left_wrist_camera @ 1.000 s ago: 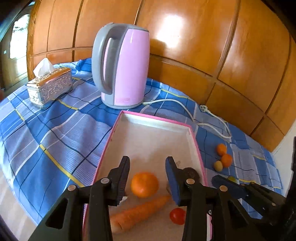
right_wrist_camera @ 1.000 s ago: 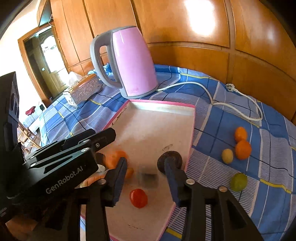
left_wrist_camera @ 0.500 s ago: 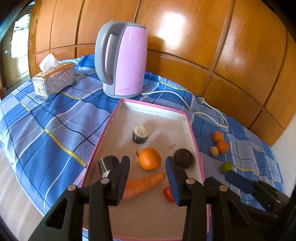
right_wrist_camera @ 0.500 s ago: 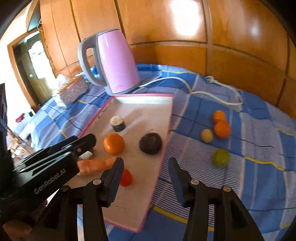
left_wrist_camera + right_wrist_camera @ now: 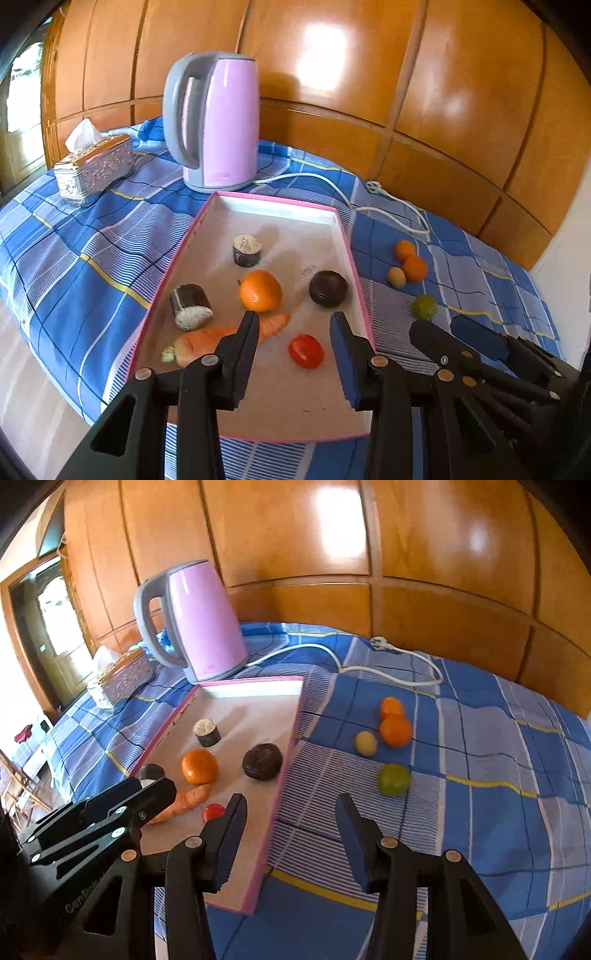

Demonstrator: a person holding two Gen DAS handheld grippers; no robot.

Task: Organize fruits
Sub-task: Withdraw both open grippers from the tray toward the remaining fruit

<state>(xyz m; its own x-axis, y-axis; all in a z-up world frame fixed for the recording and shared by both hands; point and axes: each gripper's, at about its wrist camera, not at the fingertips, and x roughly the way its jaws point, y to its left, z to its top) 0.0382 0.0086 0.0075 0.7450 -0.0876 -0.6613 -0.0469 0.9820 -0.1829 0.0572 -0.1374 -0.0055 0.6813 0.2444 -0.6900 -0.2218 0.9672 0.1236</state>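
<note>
A pink-rimmed tray (image 5: 275,201) (image 5: 255,682) holds an orange (image 5: 260,290) (image 5: 199,766), a carrot (image 5: 207,338), a small red tomato (image 5: 306,351) (image 5: 213,811), a dark round fruit (image 5: 328,288) (image 5: 262,761) and two dark cut cylinders (image 5: 246,250) (image 5: 190,306). On the cloth right of the tray lie two oranges (image 5: 395,730), a yellow fruit (image 5: 365,743) and a green lime (image 5: 393,779) (image 5: 424,306). My left gripper (image 5: 293,325) is open and empty above the tray's near end. My right gripper (image 5: 290,808) is open and empty over the tray's right edge.
A pink electric kettle (image 5: 212,125) (image 5: 192,622) stands behind the tray, its white cord (image 5: 388,664) trailing right. A silver tissue box (image 5: 92,168) sits at the far left. Wooden panelling backs the blue checked tablecloth (image 5: 498,794).
Both grippers have pulled back from the tray, so more of the tray and its contents shows. The right gripper has swung right towards the loose fruits. Both stayed open.
</note>
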